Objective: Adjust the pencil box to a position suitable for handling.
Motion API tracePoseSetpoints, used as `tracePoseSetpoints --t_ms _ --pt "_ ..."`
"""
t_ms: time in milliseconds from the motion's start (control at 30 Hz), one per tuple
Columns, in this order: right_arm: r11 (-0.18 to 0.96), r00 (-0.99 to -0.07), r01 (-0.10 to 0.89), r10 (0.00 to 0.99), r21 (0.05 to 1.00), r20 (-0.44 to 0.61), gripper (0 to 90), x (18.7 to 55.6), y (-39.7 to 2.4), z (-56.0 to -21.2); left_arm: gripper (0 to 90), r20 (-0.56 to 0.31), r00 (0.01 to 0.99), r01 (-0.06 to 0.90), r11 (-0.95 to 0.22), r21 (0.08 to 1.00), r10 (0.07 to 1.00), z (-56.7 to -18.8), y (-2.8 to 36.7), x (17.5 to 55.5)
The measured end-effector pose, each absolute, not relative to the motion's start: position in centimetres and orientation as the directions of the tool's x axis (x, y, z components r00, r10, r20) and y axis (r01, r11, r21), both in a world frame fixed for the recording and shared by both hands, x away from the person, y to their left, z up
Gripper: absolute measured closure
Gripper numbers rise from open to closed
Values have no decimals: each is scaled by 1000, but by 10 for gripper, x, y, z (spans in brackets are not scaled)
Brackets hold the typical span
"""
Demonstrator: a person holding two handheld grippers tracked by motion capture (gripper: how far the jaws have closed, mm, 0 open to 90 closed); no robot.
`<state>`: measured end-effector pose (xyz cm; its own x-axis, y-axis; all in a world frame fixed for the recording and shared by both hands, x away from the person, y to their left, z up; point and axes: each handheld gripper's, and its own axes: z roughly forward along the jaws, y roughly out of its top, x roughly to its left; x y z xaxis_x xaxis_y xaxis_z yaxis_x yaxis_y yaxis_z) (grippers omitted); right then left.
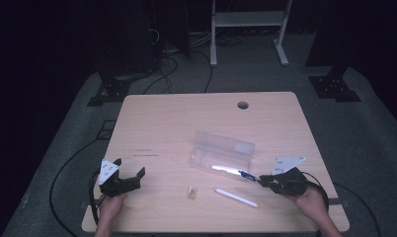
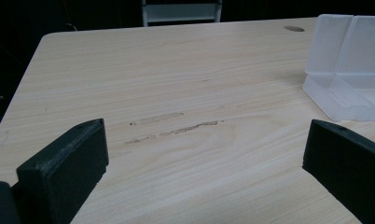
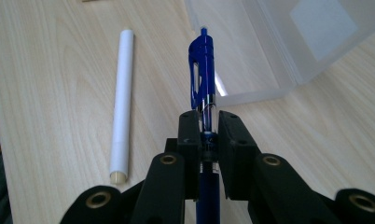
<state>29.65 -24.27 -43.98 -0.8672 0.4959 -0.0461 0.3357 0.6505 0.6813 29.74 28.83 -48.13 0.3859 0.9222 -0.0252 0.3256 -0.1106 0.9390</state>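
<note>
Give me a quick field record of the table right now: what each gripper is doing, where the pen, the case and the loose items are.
right gripper: shut on blue pen, its tip toward the case
left gripper: open, nothing between the jaws, above bare table
clear plastic case: lid open, mid-table
white stick: lying flat near the front edge, apart from the case
small tan item: left of the white stick, too small to identify

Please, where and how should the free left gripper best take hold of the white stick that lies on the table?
Probably at the middle of the white stick, from straight above, the jaws set across its length. It is thin, round and flat on the table, so the ends could roll or tip. The left gripper is open; the right gripper holds the blue pen.
</note>
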Motion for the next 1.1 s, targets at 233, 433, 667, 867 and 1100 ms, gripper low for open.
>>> tracePoseSetpoints --t_ms 233,433,667,867,1100 --pt "657 -869 340 493 673 -42 793 303 -234 -435 0 -28 385 327 -107 939 923 -481 288 297" --pt "655 -870 345 492 673 -32 793 309 -229 -433 0 -28 386 327 -108 939 922 -481 288 297" --pt "649 -868 351 495 675 -25 792 315 -223 -431 0 -29 385 327 -107 939 922 -481 289 297" --pt "647 -869 352 495 677 -21 792 321 -216 -429 0 -29 386 327 -107 939 922 -481 289 297" --pt "649 -869 351 494 675 -23 793 328 -207 -427 0 -29 387 327 -107 939 922 -481 289 297"
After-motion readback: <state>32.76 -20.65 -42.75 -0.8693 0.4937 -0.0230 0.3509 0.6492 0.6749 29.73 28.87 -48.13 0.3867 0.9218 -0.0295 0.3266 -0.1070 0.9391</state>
